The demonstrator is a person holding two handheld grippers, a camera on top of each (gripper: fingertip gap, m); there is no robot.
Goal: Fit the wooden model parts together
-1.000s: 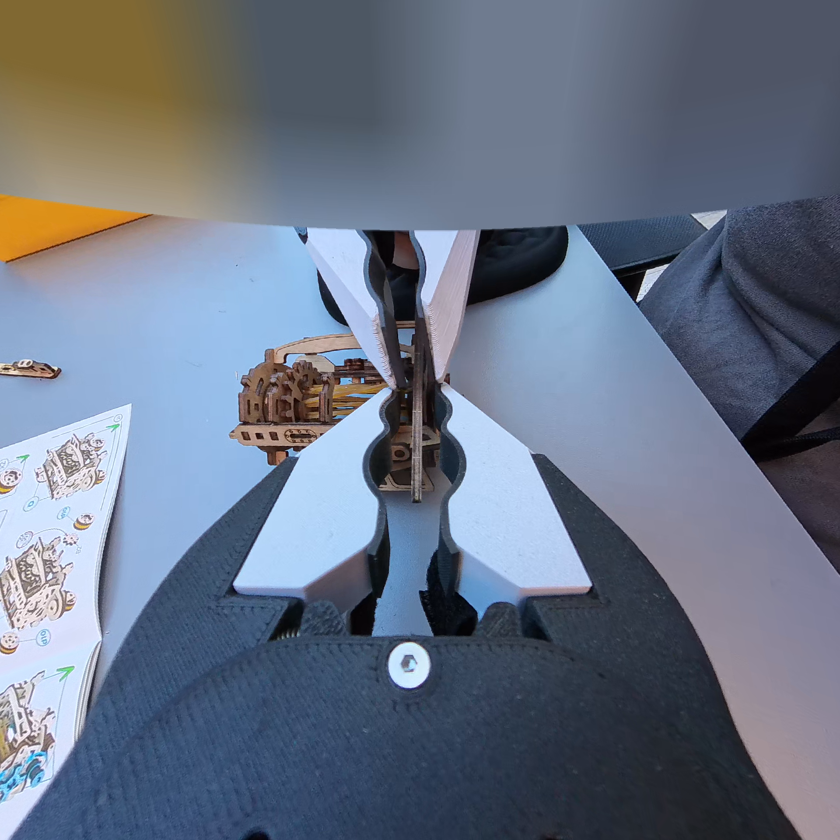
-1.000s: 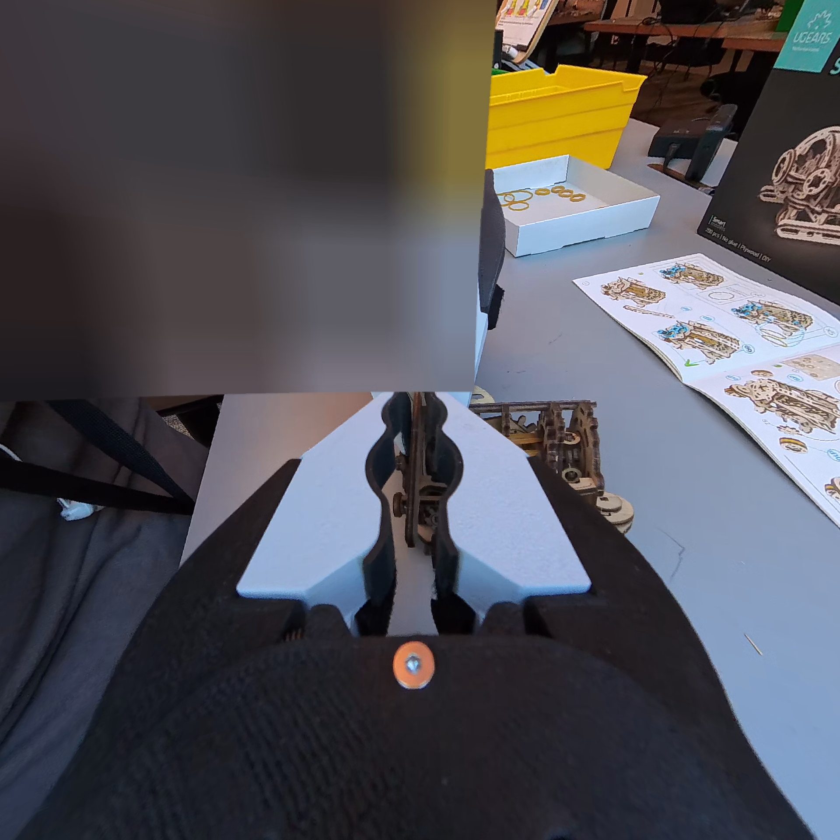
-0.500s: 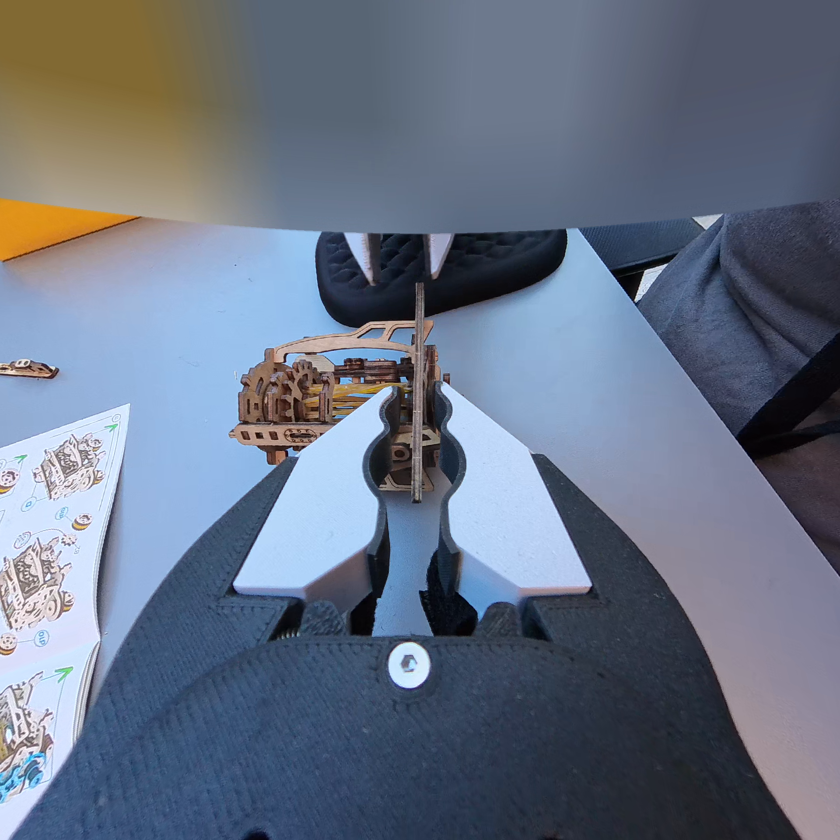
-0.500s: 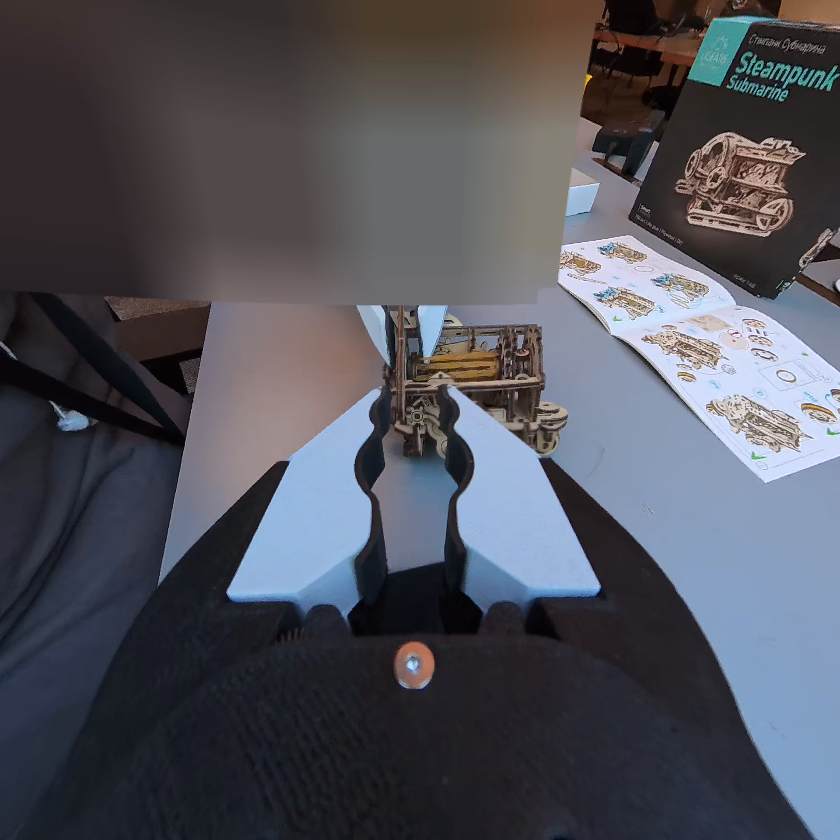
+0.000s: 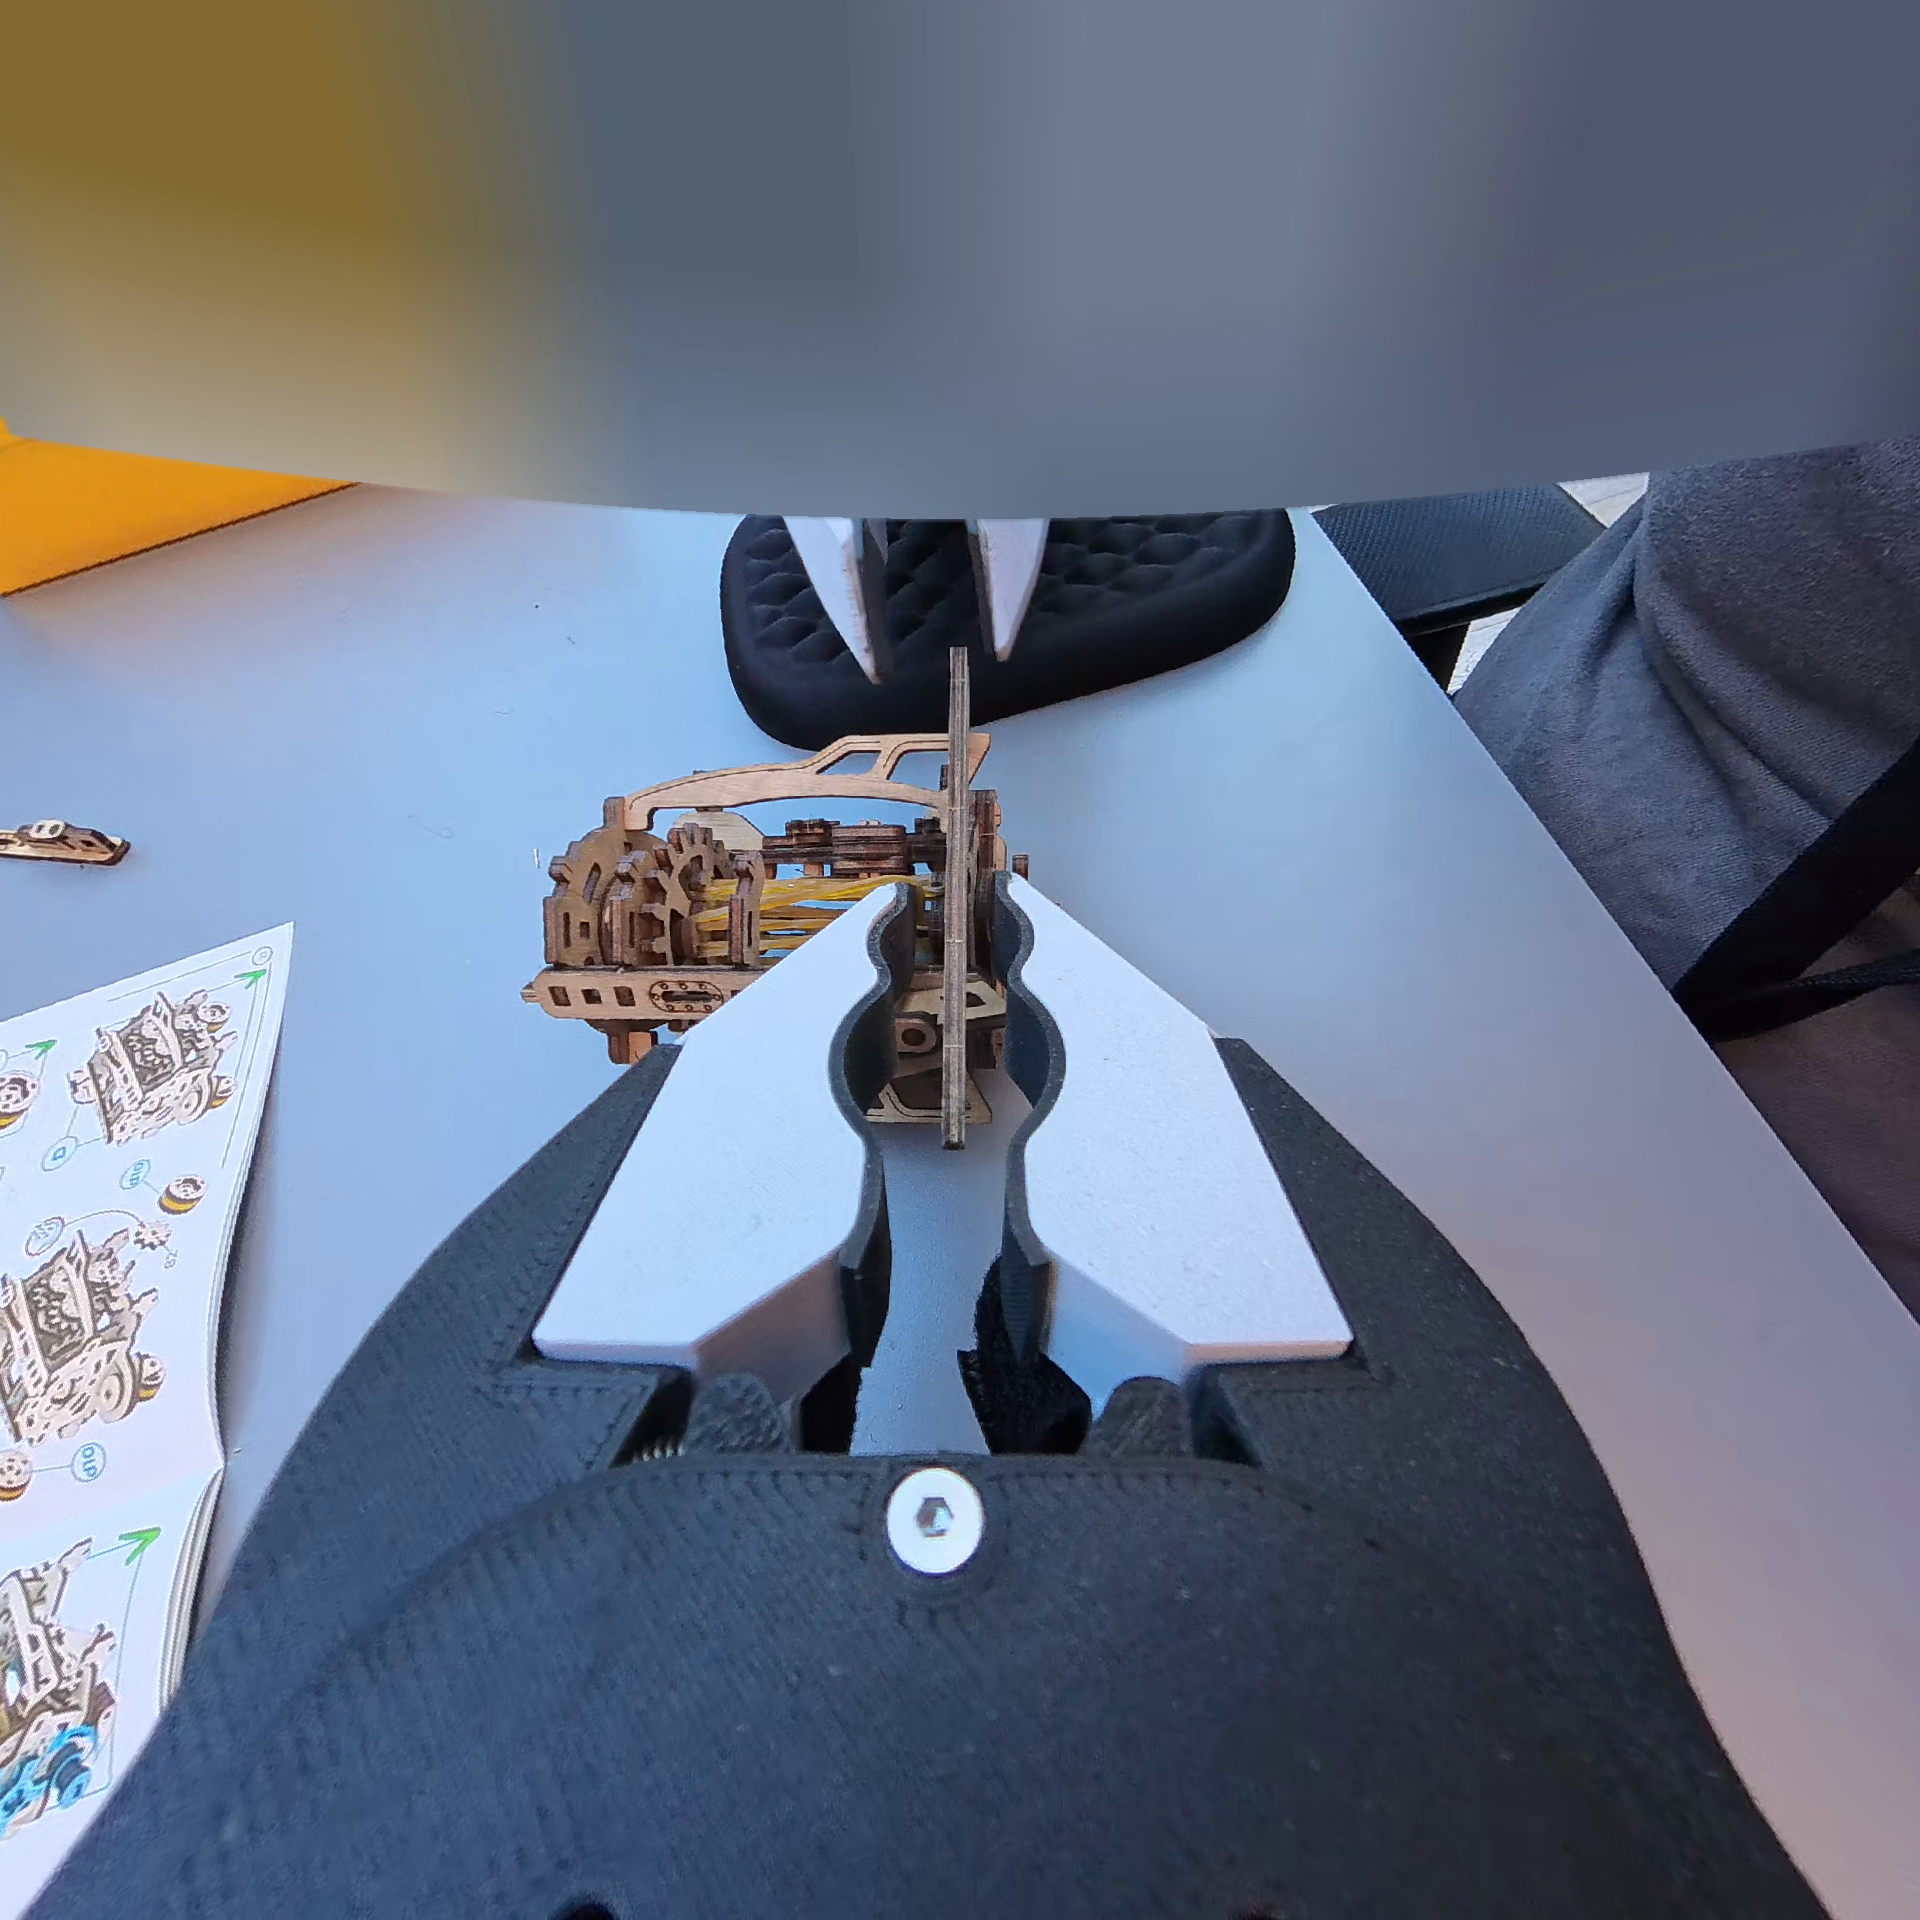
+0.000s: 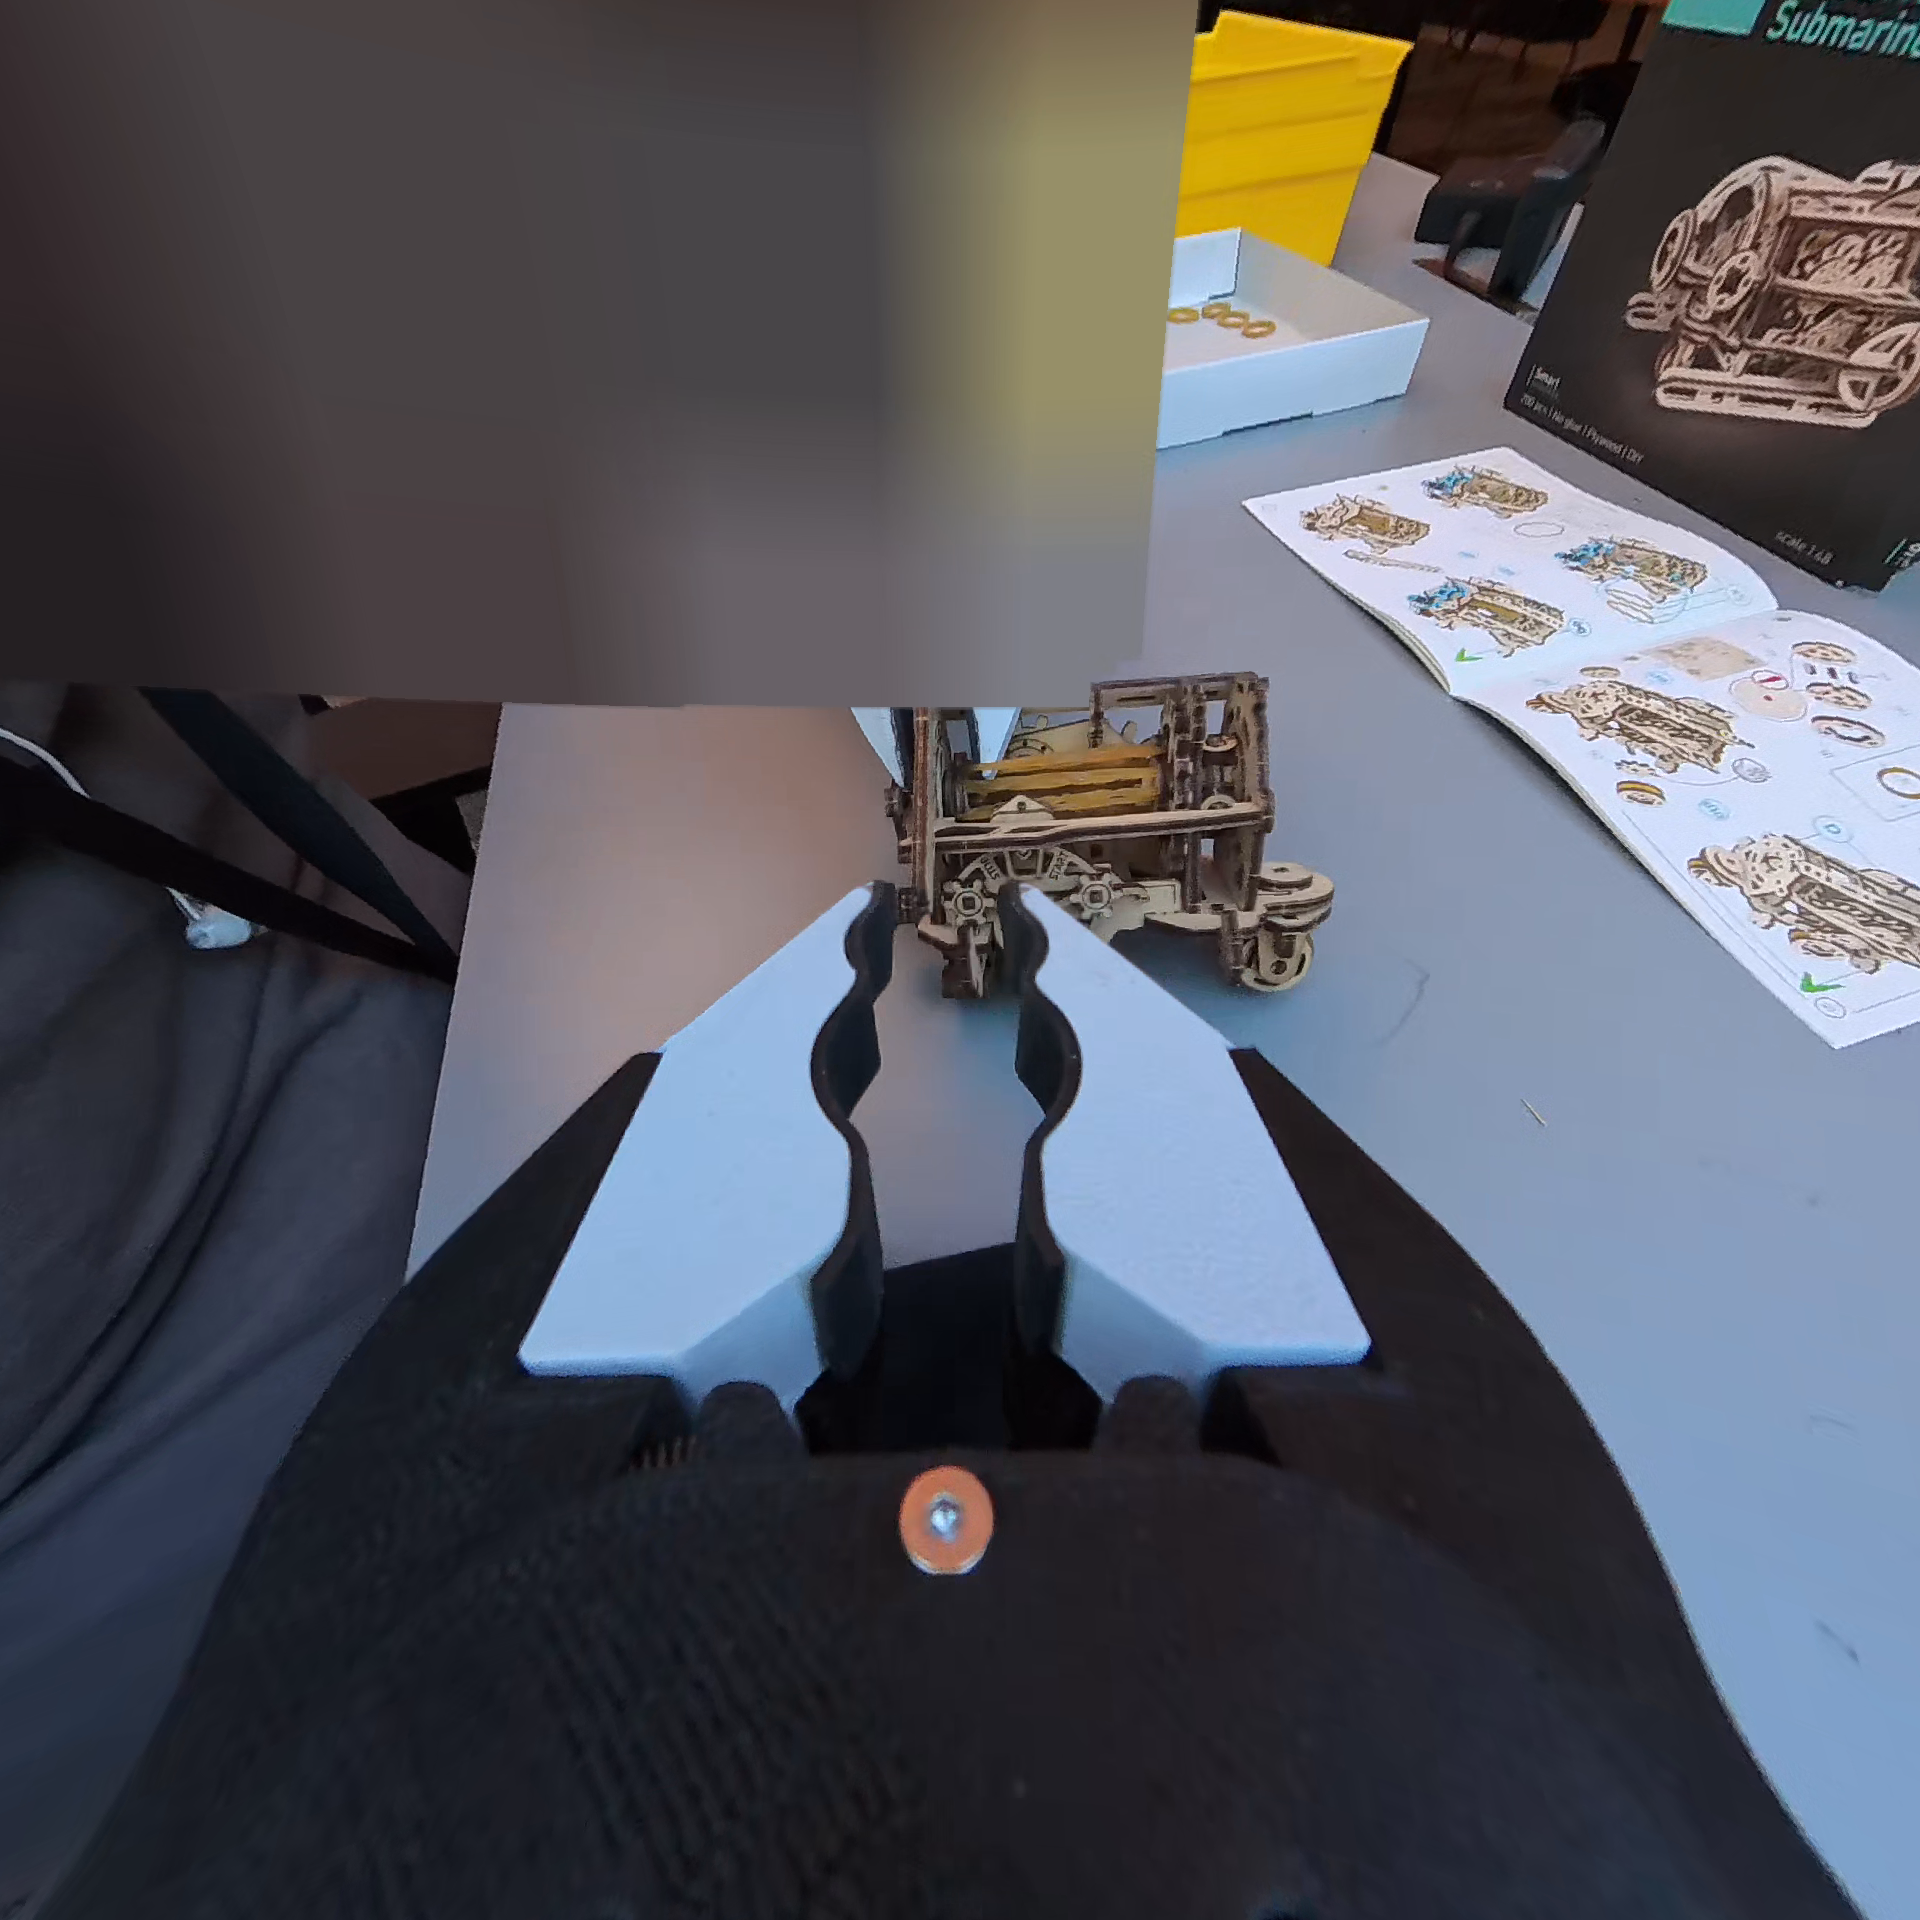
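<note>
A partly built wooden model (image 5: 727, 914) with gears and yellow rubber bands stands on the grey table (image 5: 312, 675). My left gripper (image 5: 951, 888) is closed around its near end, where a thin upright panel (image 5: 957, 790) rises between the jaws. My right gripper (image 6: 948, 899) is open and empty, with its tips just short of the model (image 6: 1122, 831). It shows in the left wrist view (image 5: 935, 623) beyond and above the panel, apart from it. A left fingertip (image 6: 883, 738) shows behind the model in the right wrist view.
An open instruction booklet (image 5: 114, 1143) (image 6: 1662, 748) lies beside the model. A black product box (image 6: 1745, 260), a white tray (image 6: 1351, 364) with rubber rings and a yellow bin (image 6: 1278, 125) stand farther off. A small loose wooden part (image 5: 62, 842) and a black quilted pad (image 5: 1143, 592) lie nearby. About 5 cm separates my left fingertips from my right.
My right gripper has let go of the model's upright panel, opened and drawn back from it. My left gripper and the model have stayed in place.
</note>
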